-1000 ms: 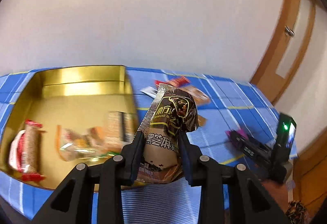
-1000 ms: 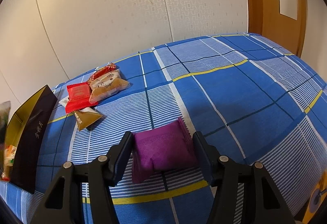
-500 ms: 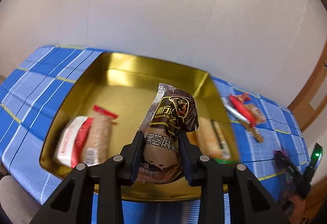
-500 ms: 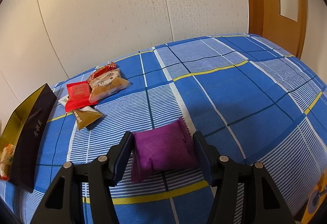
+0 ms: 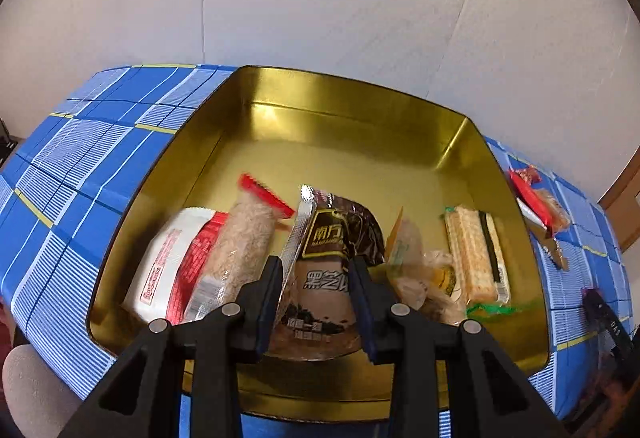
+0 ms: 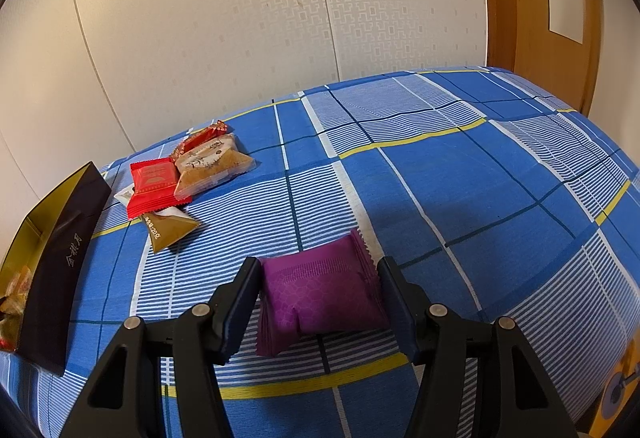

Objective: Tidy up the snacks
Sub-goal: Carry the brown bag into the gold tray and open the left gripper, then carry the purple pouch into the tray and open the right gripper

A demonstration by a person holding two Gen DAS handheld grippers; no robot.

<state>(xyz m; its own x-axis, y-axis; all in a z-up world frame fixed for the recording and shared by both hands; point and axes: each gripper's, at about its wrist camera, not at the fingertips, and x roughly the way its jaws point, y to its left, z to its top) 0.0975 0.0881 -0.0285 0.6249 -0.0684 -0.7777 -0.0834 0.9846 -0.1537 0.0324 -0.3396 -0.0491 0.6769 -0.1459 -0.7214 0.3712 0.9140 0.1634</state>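
The desk [image 6: 460, 174], under a blue checked cloth with white stripes and yellow lines, carries a wide gold tin [image 5: 344, 126] with smooth, shiny, upright walls and rounded corners. Over its open middle the left tongs [image 5: 316, 278] are clamped on a brown packet [image 5: 328, 262], glossy crinkled foil with a silver crimped end, tilted up and out of the jaws. To set it down well, it looks best to lower it onto the bare gold floor between the rice bar [image 5: 240, 250] and the cracker pack [image 5: 476, 258], then part the jaws only when the packet rests flat, since slick foil may slide onto its neighbours. A soft white and red pack [image 5: 168, 270] lies against the left wall. The right tongs [image 6: 316, 298] are closed on a purple pouch [image 6: 320, 290], matte, pillow-shaped, saw-toothed at the edge, just above or on the cloth. Near the tin's dark outer wall lie a red sachet [image 6: 154, 184], a clear-wrapped cake [image 6: 216, 166] and a tan triangle pack [image 6: 170, 228], still loose.
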